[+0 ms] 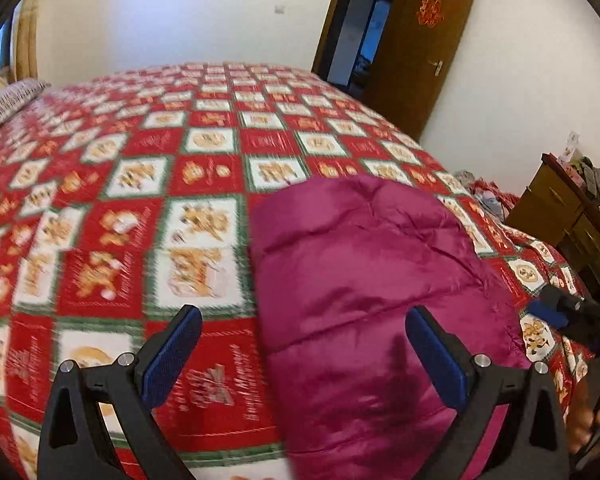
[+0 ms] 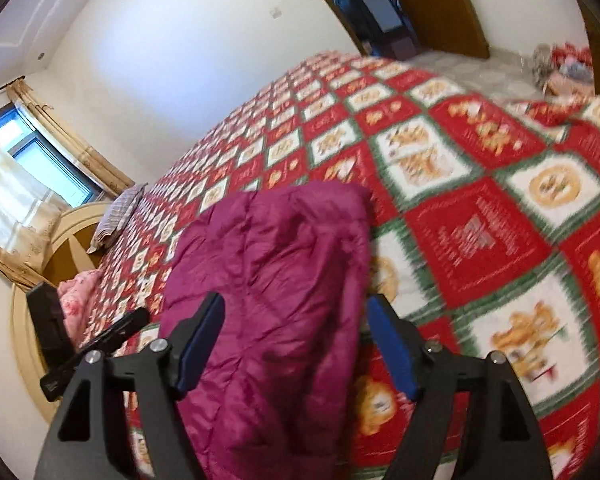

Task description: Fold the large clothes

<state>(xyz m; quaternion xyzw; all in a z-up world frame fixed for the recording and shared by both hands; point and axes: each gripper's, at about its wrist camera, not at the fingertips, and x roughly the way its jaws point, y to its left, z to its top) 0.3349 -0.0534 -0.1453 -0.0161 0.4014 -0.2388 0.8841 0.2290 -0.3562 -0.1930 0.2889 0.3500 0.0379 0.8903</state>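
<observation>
Your left gripper (image 1: 302,354) hangs with its jaws spread wide and nothing between the blue pads (image 1: 172,354), one finger over the bedspread and the other over the folded coat. Your right gripper (image 2: 296,346) also stands open, its pads clear of the fabric below; no earlier view is at hand to show them parting. Under both grippers lies the magenta quilted puffer coat (image 1: 364,280), folded into a thick, roughly rectangular bundle near the bed's near edge, shiny and creased along its stitched seams. It rests on a red, white and green checked bedspread (image 1: 140,184) printed with gingerbread-like figures, which covers the whole bed. In the left wrist view, the other gripper (image 1: 572,312) shows at the right edge, beside the coat. A striped pillow (image 2: 118,216) sits at the head of the bed by a curved headboard (image 2: 62,248). Beyond stand a brown door (image 1: 416,48) ajar, a wooden dresser (image 1: 556,204) piled with clothes, and a curtained window (image 2: 32,160).
</observation>
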